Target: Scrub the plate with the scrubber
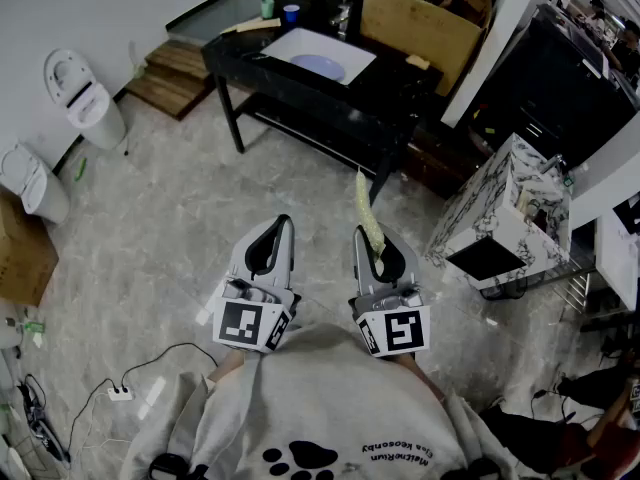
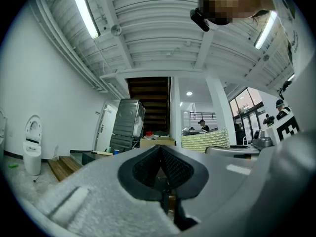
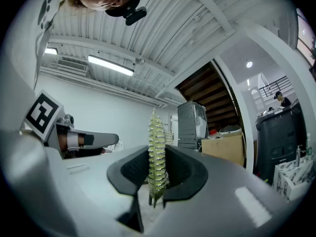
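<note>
The scrubber (image 3: 156, 147), a thin, ribbed, pale yellow-green pad, stands upright, clamped in the right gripper (image 1: 377, 248), away from the bench (image 1: 300, 96); the left gripper (image 1: 272, 243) is clenched on nothing; the bluish plate (image 1: 318, 66) lies mid-bench; the sweatshirt (image 1: 330, 408) print is illegible.

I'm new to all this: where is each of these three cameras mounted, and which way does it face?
Head view: on the person's head, facing steeply down at floor, black table and plate; shows left gripper, right gripper, grey sweatshirt.
Left gripper view: rides that gripper, facing forward along shut, empty jaws toward a staircase.
Right gripper view: rides that gripper, facing forward along jaws clamping the scrubber.
Shared: both gripper views show the staircase and the other gripper.
</note>
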A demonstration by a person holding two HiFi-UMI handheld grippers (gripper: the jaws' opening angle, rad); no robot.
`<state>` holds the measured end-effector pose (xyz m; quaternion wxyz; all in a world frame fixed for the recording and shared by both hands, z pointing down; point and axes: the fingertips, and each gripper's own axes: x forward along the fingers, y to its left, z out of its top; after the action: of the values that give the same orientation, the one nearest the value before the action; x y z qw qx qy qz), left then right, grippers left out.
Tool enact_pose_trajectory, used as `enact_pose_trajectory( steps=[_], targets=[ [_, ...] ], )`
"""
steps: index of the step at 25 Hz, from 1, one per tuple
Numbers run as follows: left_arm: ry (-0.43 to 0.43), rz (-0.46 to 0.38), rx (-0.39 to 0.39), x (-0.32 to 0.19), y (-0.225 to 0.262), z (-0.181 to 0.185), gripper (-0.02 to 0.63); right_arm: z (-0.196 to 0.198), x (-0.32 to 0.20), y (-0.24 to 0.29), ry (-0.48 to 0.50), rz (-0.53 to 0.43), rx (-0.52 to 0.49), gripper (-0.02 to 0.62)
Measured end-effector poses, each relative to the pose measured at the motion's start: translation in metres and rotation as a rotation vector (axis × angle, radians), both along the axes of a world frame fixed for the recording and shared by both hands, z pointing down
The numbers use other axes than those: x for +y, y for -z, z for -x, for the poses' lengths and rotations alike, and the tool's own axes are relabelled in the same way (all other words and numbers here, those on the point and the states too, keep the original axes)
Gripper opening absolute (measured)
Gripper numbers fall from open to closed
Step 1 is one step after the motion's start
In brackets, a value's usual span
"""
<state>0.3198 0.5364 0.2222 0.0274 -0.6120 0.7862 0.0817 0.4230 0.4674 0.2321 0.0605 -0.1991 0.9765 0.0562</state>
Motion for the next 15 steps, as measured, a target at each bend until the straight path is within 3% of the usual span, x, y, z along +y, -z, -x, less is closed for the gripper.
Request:
enact_pose_trajectory(
  steps=[15],
  targets=[
    [0.038,0.033,0.003,-0.025,-0.014,-0.012,0.000,-0.005,-0.024,-0.009,0.070,0.035,-0.021,0.074]
  ],
)
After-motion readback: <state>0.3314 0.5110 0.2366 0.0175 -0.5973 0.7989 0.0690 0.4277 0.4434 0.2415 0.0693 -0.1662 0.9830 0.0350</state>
